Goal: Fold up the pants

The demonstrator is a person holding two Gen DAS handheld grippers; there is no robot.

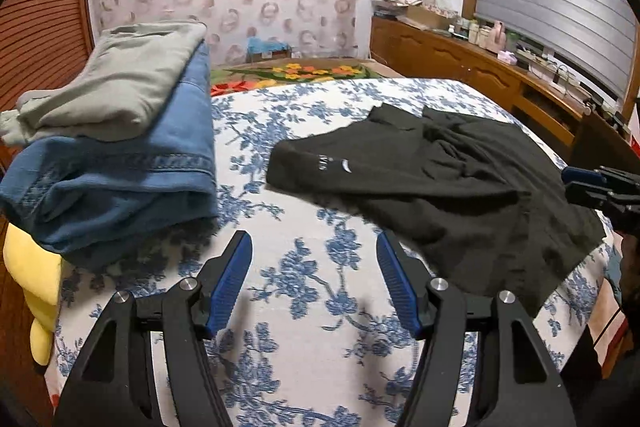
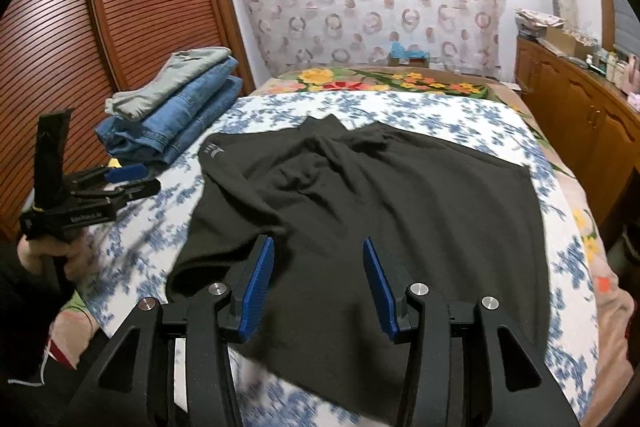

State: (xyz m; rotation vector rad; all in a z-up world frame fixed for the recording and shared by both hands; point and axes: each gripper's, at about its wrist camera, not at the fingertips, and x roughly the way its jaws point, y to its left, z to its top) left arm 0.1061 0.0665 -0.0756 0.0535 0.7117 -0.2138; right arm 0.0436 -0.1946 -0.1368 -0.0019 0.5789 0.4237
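Observation:
Black pants with a small white logo lie spread and rumpled on the blue-flowered bedspread; they also show in the left wrist view at the right. My left gripper is open and empty above bare bedspread, left of the pants. It shows from the side in the right wrist view. My right gripper is open and empty, hovering over the near part of the pants. Its tips show at the right edge of the left wrist view.
A stack of folded clothes, grey piece on blue jeans, sits at the bed's left side. A yellow plush lies beside it. A wooden dresser with clutter runs along the right. A slatted wooden wardrobe stands at left.

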